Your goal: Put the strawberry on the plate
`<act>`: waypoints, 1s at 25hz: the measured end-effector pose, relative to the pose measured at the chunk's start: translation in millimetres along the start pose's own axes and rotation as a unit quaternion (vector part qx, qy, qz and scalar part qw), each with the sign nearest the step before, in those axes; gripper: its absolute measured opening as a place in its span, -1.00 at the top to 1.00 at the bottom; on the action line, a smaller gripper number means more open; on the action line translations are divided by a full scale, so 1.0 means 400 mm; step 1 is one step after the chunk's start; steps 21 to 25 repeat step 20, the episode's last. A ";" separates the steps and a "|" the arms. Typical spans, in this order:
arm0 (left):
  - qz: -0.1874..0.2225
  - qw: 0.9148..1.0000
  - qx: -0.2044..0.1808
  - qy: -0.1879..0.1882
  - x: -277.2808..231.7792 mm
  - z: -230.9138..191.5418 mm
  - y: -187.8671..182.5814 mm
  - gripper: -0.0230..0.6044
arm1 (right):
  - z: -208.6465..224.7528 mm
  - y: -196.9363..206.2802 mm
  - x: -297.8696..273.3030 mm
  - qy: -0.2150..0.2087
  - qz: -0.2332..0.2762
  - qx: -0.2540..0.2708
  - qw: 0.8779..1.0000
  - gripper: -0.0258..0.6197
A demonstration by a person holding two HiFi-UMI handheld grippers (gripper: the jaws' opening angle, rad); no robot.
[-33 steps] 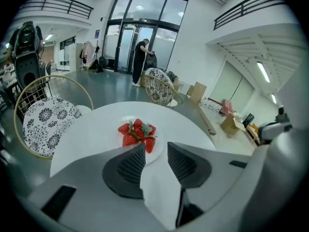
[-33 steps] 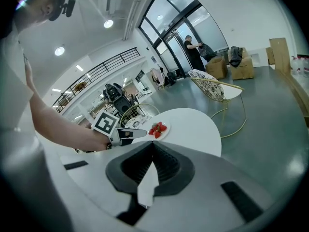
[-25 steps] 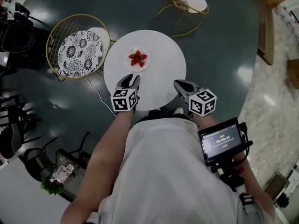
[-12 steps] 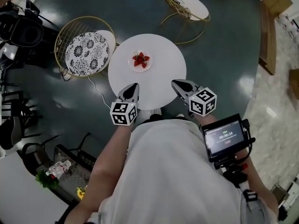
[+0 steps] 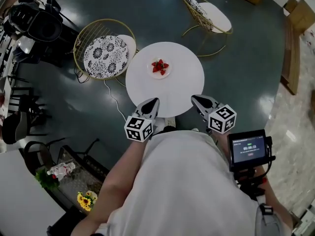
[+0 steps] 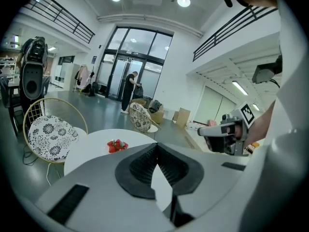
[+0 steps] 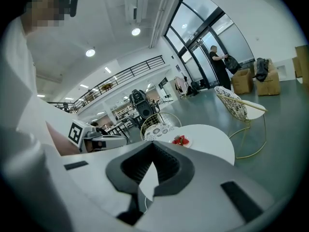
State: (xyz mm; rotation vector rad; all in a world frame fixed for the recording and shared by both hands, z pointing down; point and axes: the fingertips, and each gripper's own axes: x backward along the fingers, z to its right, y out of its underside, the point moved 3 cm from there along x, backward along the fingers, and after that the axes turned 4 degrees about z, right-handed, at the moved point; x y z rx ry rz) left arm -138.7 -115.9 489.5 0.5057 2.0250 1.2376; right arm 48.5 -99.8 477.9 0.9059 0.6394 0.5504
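Note:
Several red strawberries [image 5: 160, 66] lie in a heap on a small white plate [image 5: 151, 73] at the far side of the round white table [image 5: 179, 85]. Both grippers hover at the table's near edge, well short of the plate. My left gripper [image 5: 154, 101] is shut with nothing between its jaws, and so is my right gripper [image 5: 194, 98]. In the left gripper view the strawberries [image 6: 116, 145] show beyond the closed jaws [image 6: 155, 147], with the right gripper [image 6: 227, 132] off to the side. The right gripper view has the strawberries [image 7: 181, 140] just past its closed jaws [image 7: 153, 145].
A gold wire chair with a patterned cushion [image 5: 104, 55] stands against the table's left side, another chair [image 5: 209, 11] behind it. A white cable [image 5: 115, 102] runs over the dark floor. Black equipment [image 5: 39, 21] sits far left; a small screen [image 5: 250, 149] is at my right arm.
The left jaws have closed. Both grippers have drawn back from over the table to its near edge, and the whole view has shifted away from the table.

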 end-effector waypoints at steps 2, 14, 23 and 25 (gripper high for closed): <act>-0.002 1.000 -0.002 -0.002 0.006 0.003 0.010 0.90 | 0.000 0.005 -0.001 0.000 0.002 0.002 1.000 0.90; -0.005 1.000 -0.004 -0.023 0.006 -0.017 0.000 0.90 | -0.011 -0.017 -0.033 -0.017 0.004 0.006 1.000 0.90; -0.006 1.000 -0.005 -0.018 -0.010 -0.022 -0.005 0.90 | 0.001 -0.020 -0.046 -0.015 0.003 0.006 1.000 0.90; -0.006 1.000 -0.005 -0.018 -0.010 -0.022 -0.005 0.90 | 0.001 -0.020 -0.046 -0.015 0.003 0.006 1.000 0.90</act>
